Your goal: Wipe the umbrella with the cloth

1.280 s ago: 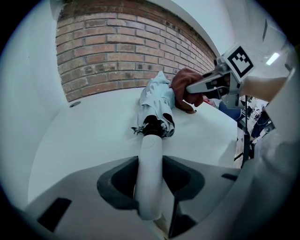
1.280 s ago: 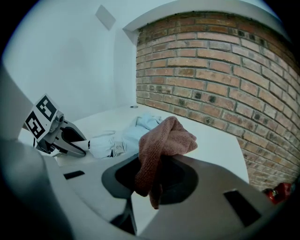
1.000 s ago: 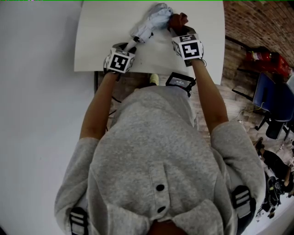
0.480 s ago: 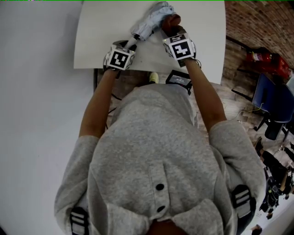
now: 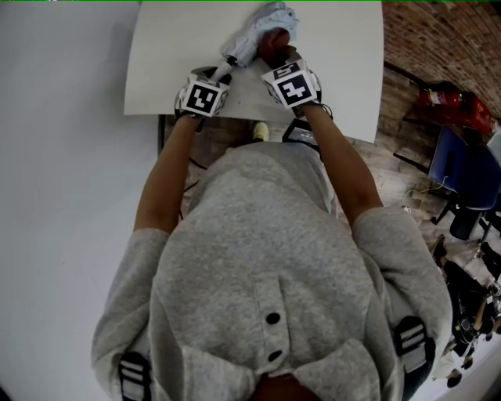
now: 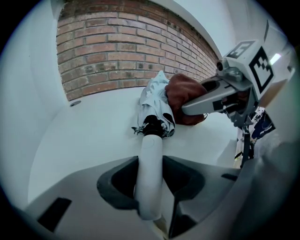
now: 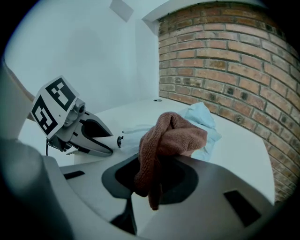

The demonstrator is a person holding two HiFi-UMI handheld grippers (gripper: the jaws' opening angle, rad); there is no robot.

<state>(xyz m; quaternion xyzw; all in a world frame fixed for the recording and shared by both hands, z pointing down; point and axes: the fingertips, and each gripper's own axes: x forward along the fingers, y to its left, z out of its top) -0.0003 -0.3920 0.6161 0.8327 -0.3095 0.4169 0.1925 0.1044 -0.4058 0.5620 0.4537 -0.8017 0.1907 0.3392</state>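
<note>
Pale blue fabric marks the folded umbrella (image 5: 262,22), lying top centre on the white bench (image 5: 172,63). The fingers of the left gripper (image 6: 151,187) pinch its white handle (image 6: 151,157). The fingers of the right gripper (image 7: 151,180) clamp a brown cloth (image 7: 171,136) against the fabric.

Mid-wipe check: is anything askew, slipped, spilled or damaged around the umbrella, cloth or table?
Nothing stands out. The left hand-held gripper is shut on the white handle of the umbrella. The right hand-held gripper is shut on the brown cloth, which sits against the folded canopy. The umbrella lies on the table.
</note>
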